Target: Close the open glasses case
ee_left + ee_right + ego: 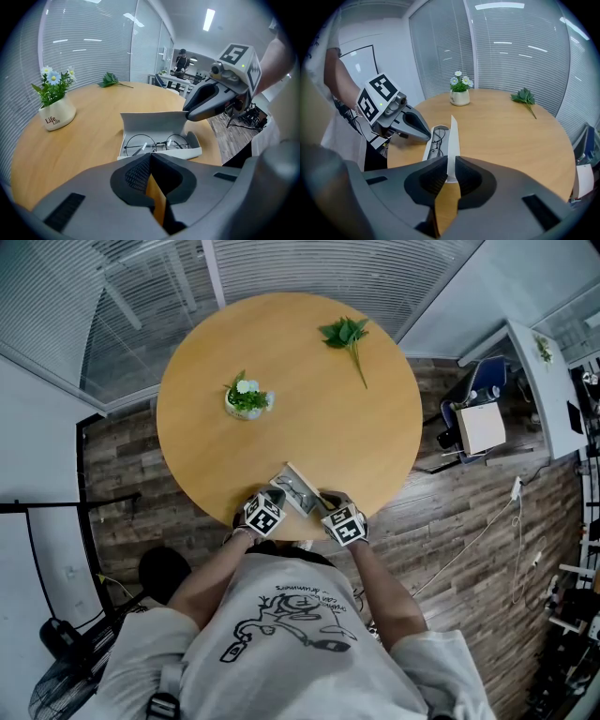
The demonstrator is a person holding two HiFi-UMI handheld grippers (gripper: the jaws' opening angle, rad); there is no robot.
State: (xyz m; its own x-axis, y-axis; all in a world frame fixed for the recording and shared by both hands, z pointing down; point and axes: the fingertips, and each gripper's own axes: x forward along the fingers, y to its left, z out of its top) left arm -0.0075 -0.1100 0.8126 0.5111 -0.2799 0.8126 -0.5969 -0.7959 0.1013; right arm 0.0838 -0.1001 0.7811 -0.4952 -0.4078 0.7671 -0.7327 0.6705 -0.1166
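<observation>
The case (300, 491) lies open on the round desk (375, 427), close to its near edge, between the two tools. Its grey lid (152, 123) stands upright behind the tray, and round wire glasses (157, 142) lie inside.

The right tool (450, 162) is clamped on one end of the lid (453, 136), whose thin edge rises straight up between the pads. In the left gripper view, this tool (206, 104) reaches in from the right to the lid's end.

The left tool (151, 158) has its jaws pressed together with nothing between them. Its tips sit just before the case's near wall.

Farther across the desk stand a small flowerpot (247, 399) and, well apart from it, a leafy sprig (347, 336).
</observation>
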